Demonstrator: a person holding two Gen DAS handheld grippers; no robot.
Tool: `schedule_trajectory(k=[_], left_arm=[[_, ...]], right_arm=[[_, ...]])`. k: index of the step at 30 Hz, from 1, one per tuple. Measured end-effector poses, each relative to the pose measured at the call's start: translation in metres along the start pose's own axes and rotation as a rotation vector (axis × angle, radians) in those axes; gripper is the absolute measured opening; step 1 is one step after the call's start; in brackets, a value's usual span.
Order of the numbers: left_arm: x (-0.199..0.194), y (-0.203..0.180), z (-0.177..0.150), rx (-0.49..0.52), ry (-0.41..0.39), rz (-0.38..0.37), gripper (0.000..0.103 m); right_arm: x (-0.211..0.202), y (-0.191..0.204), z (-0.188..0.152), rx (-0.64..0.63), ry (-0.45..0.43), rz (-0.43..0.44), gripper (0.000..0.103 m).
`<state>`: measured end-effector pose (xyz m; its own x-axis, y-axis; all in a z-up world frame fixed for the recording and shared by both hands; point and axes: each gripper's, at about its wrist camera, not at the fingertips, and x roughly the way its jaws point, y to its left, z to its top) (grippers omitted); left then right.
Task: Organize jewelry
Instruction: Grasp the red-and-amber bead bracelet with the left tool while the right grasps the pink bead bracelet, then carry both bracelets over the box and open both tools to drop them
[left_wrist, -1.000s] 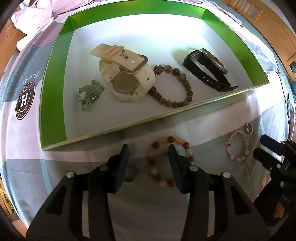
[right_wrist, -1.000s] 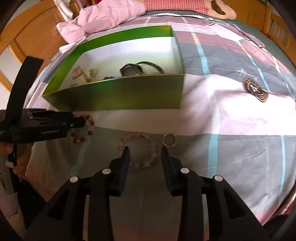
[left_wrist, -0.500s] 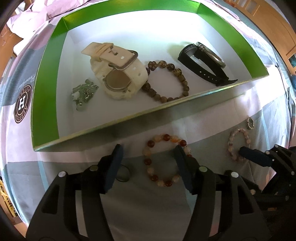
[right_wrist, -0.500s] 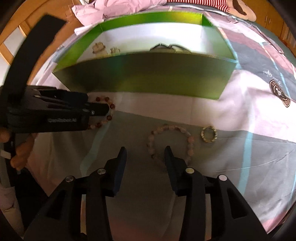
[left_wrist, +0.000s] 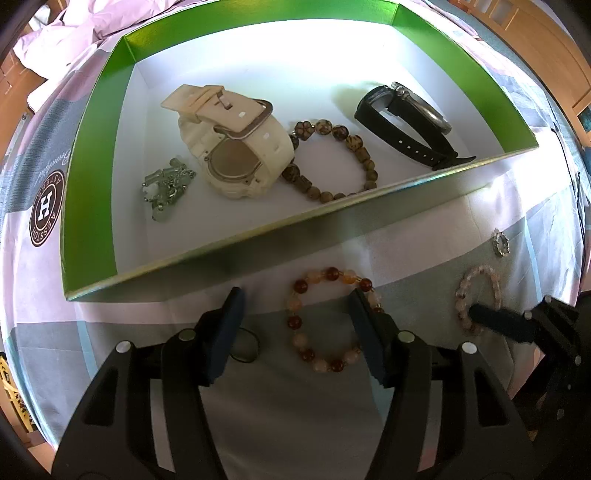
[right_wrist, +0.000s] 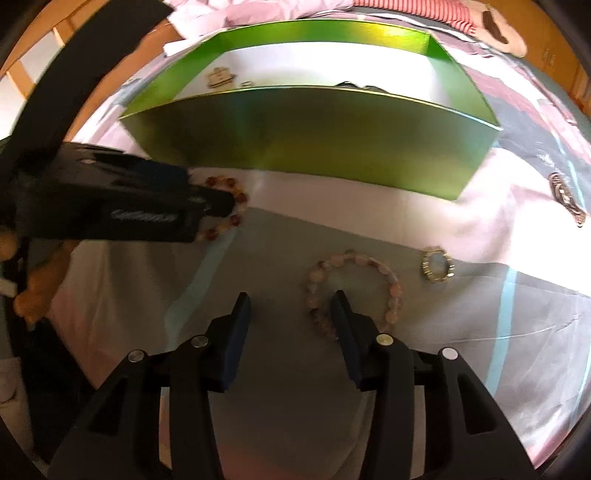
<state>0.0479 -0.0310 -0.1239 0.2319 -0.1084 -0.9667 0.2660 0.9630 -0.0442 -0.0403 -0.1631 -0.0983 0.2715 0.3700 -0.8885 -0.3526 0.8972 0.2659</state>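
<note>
An amber and red bead bracelet (left_wrist: 295, 321) lies on the bedsheet in front of the green box (left_wrist: 92, 184). My left gripper (left_wrist: 295, 321) stands open around it, the right finger over its right side, pads not pressing. A pale pink bead bracelet (right_wrist: 391, 284) lies further right. My right gripper (right_wrist: 290, 295) hovers at that bracelet's left edge with its jaws opening; the near arc sits just inside the right finger (right_wrist: 343, 321), ungripped. A small gold ring (right_wrist: 437, 264) rests beside the pink bracelet.
The box holds a cream watch (left_wrist: 236, 147), a brown bead bracelet (left_wrist: 365, 162), a black watch (left_wrist: 406, 122) and a pale green charm cluster (left_wrist: 166, 184). A thin dark loop (left_wrist: 243, 347) lies by my left finger. The box's near wall (right_wrist: 314, 140) rises just beyond both bracelets.
The left jaws have spread wider around the amber bracelet. The right gripper has shifted left of the pink bracelet and closer to the box, and its jaws have widened.
</note>
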Motion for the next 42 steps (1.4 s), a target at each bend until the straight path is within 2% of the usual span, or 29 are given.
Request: schedule_trajectory(k=[1,2,6,12,17,26,28,30,31,33,35,40,42], left_arm=[[0.000,0.000,0.000,-0.001,0.000,-0.002,0.059],[0.000,0.001,0.000,-0.003,0.000,-0.003,0.059],[0.000,0.003,0.000,-0.003,0.000,-0.002,0.059],[0.000,0.005,0.000,-0.004,-0.001,-0.003,0.059],[0.000,0.006,-0.001,-0.005,-0.002,-0.003,0.059],[-0.001,-0.002,-0.002,0.035,-0.017,0.032,0.059],[-0.003,-0.006,-0.003,0.046,-0.023,0.047,0.053],[-0.005,-0.006,-0.003,0.048,-0.029,0.049,0.036],[-0.007,-0.006,-0.003,0.046,-0.030,0.051,0.033],[-0.008,-0.003,-0.003,0.038,-0.029,0.055,0.018],[-0.009,0.000,-0.002,0.027,-0.025,0.055,0.009],[-0.019,0.004,-0.003,0.022,-0.024,0.054,0.008],[-0.033,0.003,-0.005,0.036,-0.054,0.038,0.008]], right_arm=[[-0.002,0.001,0.001,0.015,0.001,0.063,0.046],[-0.005,0.002,0.001,0.021,-0.008,0.078,0.046],[-0.019,0.004,0.004,-0.011,-0.054,-0.035,0.046],[-0.020,-0.012,0.006,0.028,-0.044,-0.115,0.046],[-0.010,-0.020,0.000,0.042,-0.016,-0.155,0.046],[-0.001,-0.011,-0.003,-0.006,-0.034,-0.224,0.045],[-0.001,-0.008,-0.002,-0.010,-0.048,-0.233,0.035],[-0.002,-0.008,-0.002,-0.007,-0.053,-0.231,0.019],[-0.003,-0.008,-0.002,-0.004,-0.054,-0.231,0.016],[0.003,0.000,-0.004,-0.001,-0.056,-0.229,0.009],[0.003,-0.002,-0.004,0.004,-0.061,-0.224,0.008],[-0.016,-0.006,-0.001,-0.005,-0.092,-0.211,0.008],[-0.025,-0.009,0.003,-0.006,-0.117,-0.206,0.008]])
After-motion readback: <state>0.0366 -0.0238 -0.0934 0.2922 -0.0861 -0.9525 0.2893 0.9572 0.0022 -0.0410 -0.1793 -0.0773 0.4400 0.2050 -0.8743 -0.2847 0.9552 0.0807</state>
